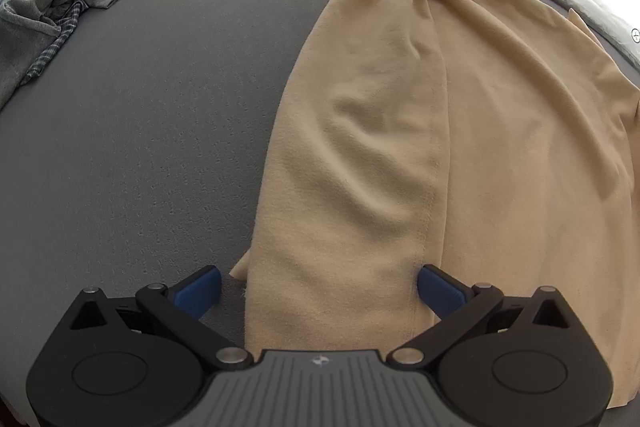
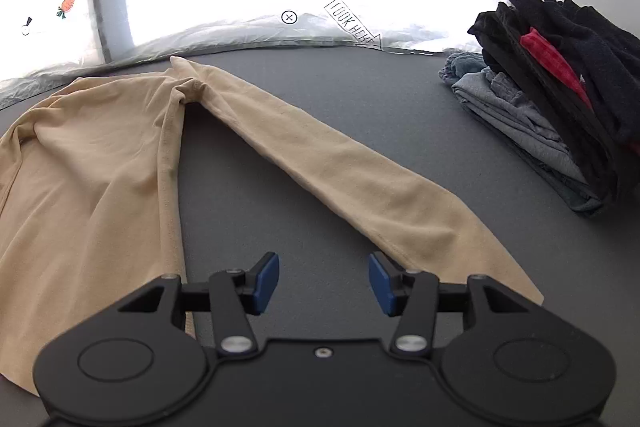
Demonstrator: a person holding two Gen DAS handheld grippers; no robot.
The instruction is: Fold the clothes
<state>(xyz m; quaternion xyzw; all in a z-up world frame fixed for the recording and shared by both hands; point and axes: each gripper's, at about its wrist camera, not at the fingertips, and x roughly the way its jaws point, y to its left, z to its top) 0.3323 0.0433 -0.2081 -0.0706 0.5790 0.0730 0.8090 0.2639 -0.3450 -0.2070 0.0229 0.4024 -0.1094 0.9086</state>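
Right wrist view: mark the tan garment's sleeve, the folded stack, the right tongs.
sleeve [image 2: 360, 187]: right wrist view, mid-length of the flat tan sleeve.
folded stack [image 2: 560, 99]: right wrist view, dark top layers near the red piece.
right tongs [image 2: 323, 281]: right wrist view, midway between the blue tips.

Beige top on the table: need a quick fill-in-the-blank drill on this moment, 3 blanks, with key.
1. The beige top lies on a ____ table.
2. The right gripper has its jaws ____, with only bare table between them.
3. In the right wrist view, the stack of folded clothes shows one garment coloured ____ among the black ones.

Missing words: grey; open; red
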